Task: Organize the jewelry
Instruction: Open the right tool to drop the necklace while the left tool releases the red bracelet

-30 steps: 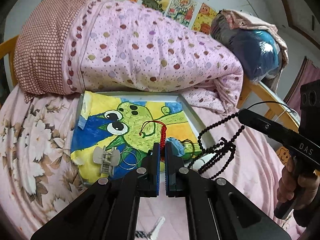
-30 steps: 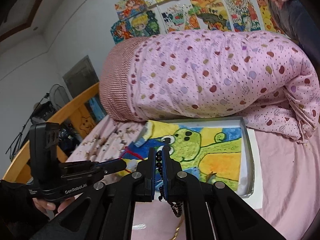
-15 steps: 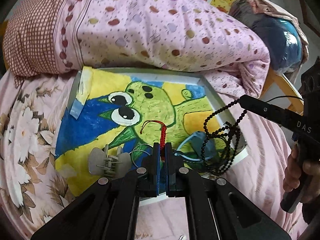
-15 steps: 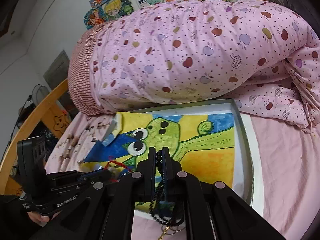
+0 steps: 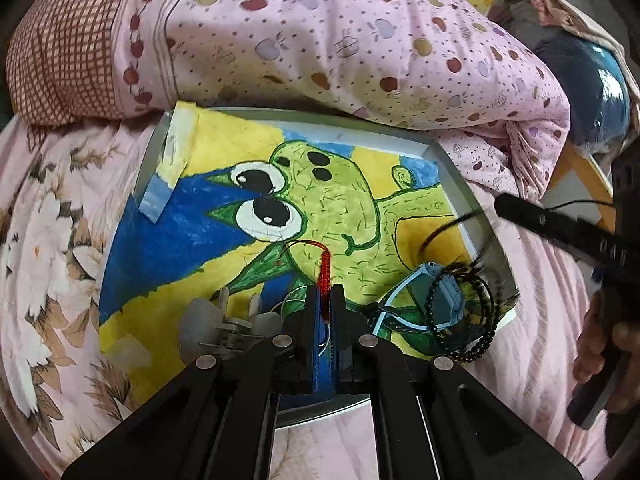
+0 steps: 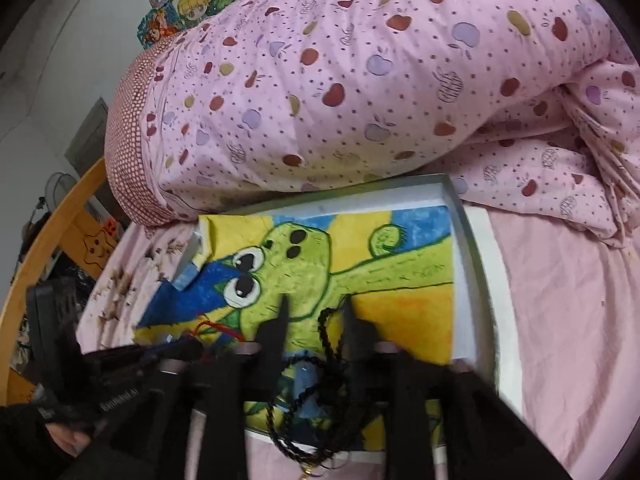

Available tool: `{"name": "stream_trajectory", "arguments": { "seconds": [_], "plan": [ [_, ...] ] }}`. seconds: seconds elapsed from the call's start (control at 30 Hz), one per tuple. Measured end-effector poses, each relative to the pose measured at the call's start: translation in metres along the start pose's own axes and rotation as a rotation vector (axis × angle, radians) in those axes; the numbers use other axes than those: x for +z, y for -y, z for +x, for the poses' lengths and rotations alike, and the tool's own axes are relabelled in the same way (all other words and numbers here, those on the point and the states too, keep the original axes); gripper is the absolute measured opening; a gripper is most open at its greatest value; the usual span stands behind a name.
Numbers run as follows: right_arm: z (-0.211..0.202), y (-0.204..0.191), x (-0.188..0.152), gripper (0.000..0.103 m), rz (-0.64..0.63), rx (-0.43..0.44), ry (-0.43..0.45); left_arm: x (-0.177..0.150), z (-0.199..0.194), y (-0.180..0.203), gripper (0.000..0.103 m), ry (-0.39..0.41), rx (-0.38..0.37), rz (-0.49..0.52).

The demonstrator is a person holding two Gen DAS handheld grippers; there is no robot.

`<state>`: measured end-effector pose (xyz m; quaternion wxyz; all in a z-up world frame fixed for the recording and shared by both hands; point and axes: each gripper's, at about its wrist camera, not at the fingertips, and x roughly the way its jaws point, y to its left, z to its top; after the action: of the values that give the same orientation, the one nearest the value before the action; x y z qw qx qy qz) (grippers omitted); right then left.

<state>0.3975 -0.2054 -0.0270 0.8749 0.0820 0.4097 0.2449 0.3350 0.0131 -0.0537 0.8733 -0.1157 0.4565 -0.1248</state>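
1. Pink apple-print quilt (image 5: pixel 328 40), rolled, 12 o'clock.
2. Checked pillow (image 5: pixel 60 52), 10 o'clock.
3. Floral bedsheet (image 5: pixel 52 240), 9 o'clock.
4. Cartoon posters (image 6: pixel 180 4), wall, 11 o'clock.

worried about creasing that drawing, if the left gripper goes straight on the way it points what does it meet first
The left gripper, shut on the red braided cord, points down at the tray. Going straight on, it would likely meet the frog drawing lining the tray first, around the frog's body, though depth is hard to judge.
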Motion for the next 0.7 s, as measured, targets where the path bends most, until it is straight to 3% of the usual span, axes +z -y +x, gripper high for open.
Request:
{"name": "stream_trajectory", "arguments": {
  "seconds": [0.13,0.27,0.47,0.63,0.7],
  "plan": [
    [-0.009,0.005,-0.007,0.044,0.003,-0.007,0.025,0.001,-0.006,-0.005,0.036,0.024,-0.029,-0.033],
    [-0.020,0.007,-0.011,0.047,-0.007,-0.022,0.056,0.001,-0.019,-0.004,0.049,0.074,-0.028,-0.040],
    [-0.037,0.003,-0.016,0.061,-0.015,-0.028,0.100,0.002,-0.036,0.005,0.059,0.117,-0.005,-0.032],
    [-0.058,-0.006,-0.026,0.077,-0.031,-0.021,0.155,-0.002,-0.053,0.016,0.061,0.147,0.021,-0.007],
    [-0.068,-0.011,-0.032,0.079,-0.043,-0.020,0.177,-0.006,-0.061,0.018,0.071,0.166,0.032,-0.007]
  ]
}}
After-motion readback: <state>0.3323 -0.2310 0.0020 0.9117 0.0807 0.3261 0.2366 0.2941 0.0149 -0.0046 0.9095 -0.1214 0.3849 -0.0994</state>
